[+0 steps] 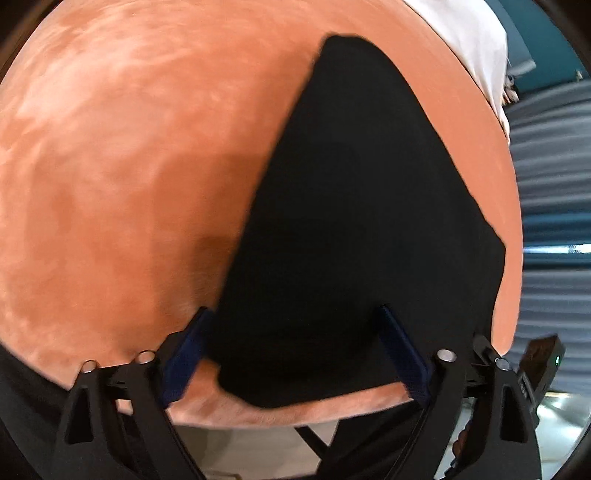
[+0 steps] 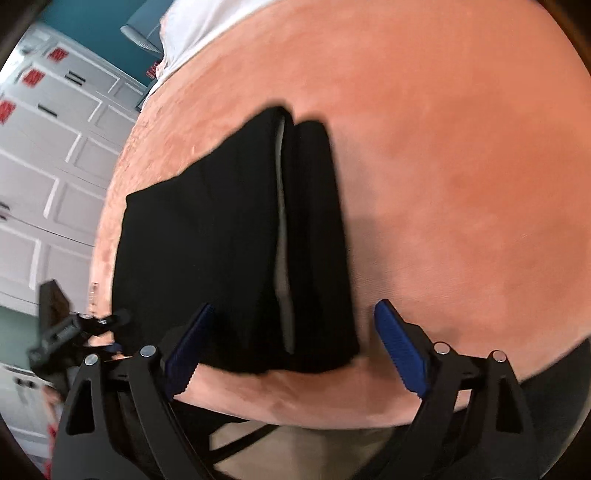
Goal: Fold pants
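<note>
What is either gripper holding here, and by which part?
Nothing is held. Both the left gripper and the right gripper have their jaws spread wide above the black pants, which lie on the orange surface.

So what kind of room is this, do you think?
Probably a bedroom at home. The black pants lie on a wide orange blanket with white bedding at the far end, like a bed, and white panelled cupboard doors stand beside it.

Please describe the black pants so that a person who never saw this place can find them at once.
Look at the big orange cover that fills both views. Near its front edge lie the pants, folded flat. They are the only black cloth there; the white cloth lies at the far end.
</note>
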`<state>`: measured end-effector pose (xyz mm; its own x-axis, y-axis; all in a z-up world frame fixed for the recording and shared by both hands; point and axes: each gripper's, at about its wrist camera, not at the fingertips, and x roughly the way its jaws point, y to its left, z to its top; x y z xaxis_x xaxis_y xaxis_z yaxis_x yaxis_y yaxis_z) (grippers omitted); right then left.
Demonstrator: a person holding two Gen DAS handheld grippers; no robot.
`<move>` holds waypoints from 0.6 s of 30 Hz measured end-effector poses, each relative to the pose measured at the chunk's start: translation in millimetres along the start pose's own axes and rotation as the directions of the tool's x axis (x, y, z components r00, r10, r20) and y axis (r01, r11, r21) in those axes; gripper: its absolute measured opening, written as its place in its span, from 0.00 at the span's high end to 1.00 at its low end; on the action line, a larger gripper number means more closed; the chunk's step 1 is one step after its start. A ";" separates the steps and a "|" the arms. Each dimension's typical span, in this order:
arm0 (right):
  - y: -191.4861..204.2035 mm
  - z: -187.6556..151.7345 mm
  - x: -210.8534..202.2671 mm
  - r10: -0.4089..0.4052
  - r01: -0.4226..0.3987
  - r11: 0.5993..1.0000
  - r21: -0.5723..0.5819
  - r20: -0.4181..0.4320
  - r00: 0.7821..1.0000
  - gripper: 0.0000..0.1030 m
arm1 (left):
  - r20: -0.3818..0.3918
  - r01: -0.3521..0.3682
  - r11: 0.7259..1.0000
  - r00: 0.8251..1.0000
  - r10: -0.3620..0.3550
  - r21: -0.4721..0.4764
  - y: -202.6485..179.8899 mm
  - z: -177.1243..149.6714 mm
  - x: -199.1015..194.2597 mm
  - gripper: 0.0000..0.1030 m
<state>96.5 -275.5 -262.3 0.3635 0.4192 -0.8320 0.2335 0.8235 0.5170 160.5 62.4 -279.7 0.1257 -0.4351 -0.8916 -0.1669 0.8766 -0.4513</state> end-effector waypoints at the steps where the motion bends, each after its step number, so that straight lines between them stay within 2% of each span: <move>1: -2.0 -1.1 11.0 0.027 -0.027 0.999 0.034 -0.019 0.999 0.26 | 0.005 -0.022 0.999 1.000 0.022 0.023 -5.5 -0.6 4.2 0.06; 2: -2.4 -2.5 15.5 0.029 -0.028 0.999 0.045 -0.006 1.000 0.31 | 0.017 -0.044 0.997 0.999 0.044 0.057 -12.6 -1.0 7.5 0.06; 4: 2.1 -4.5 15.6 0.035 -0.035 0.999 0.030 0.011 0.999 0.55 | 0.033 -0.050 0.994 0.998 0.047 0.094 -24.7 -2.9 7.1 0.23; 5: 4.0 -4.6 12.5 0.052 -0.052 0.998 0.038 0.008 0.999 0.59 | 0.035 -0.042 0.994 0.999 0.039 0.100 -28.1 -3.3 3.7 0.39; 6: 5.8 -4.7 9.4 0.058 -0.058 0.997 0.042 0.007 0.998 0.62 | 0.025 -0.004 0.995 1.000 0.002 0.104 -31.3 -4.0 0.0 0.66; 7: 10.4 -5.0 5.0 0.055 -0.055 0.998 0.027 0.006 0.998 0.64 | 0.018 0.019 0.995 1.000 -0.021 0.097 -35.0 -5.0 -5.2 0.66; 9: 18.1 -6.2 -3.2 0.053 -0.053 0.999 0.013 0.016 0.998 0.66 | 0.044 0.002 0.993 0.999 -0.007 0.114 -47.1 -7.1 -21.2 0.72; 13: 38.9 -7.3 -36.1 0.121 -0.121 0.993 -0.004 0.053 0.991 0.66 | 0.119 0.057 0.986 0.990 -0.075 0.155 -73.4 -10.4 -70.3 0.74; 17: 72.4 -3.3 -86.5 0.188 -0.177 0.979 -0.097 0.110 0.976 0.66 | 0.228 0.106 0.966 0.960 -0.161 0.238 -105.8 -11.7 -137.6 0.75; 18: 81.9 -0.1 -103.1 0.216 -0.200 0.972 -0.123 0.131 0.968 0.66 | 0.260 0.122 0.959 0.947 -0.190 0.256 -114.0 -9.8 -158.7 0.75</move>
<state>78.1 -251.2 -134.2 0.5201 0.5332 -0.6672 0.0432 0.7638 0.6440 150.0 29.5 -87.1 0.4050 -0.5248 -0.7487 0.1055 0.8402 -0.5319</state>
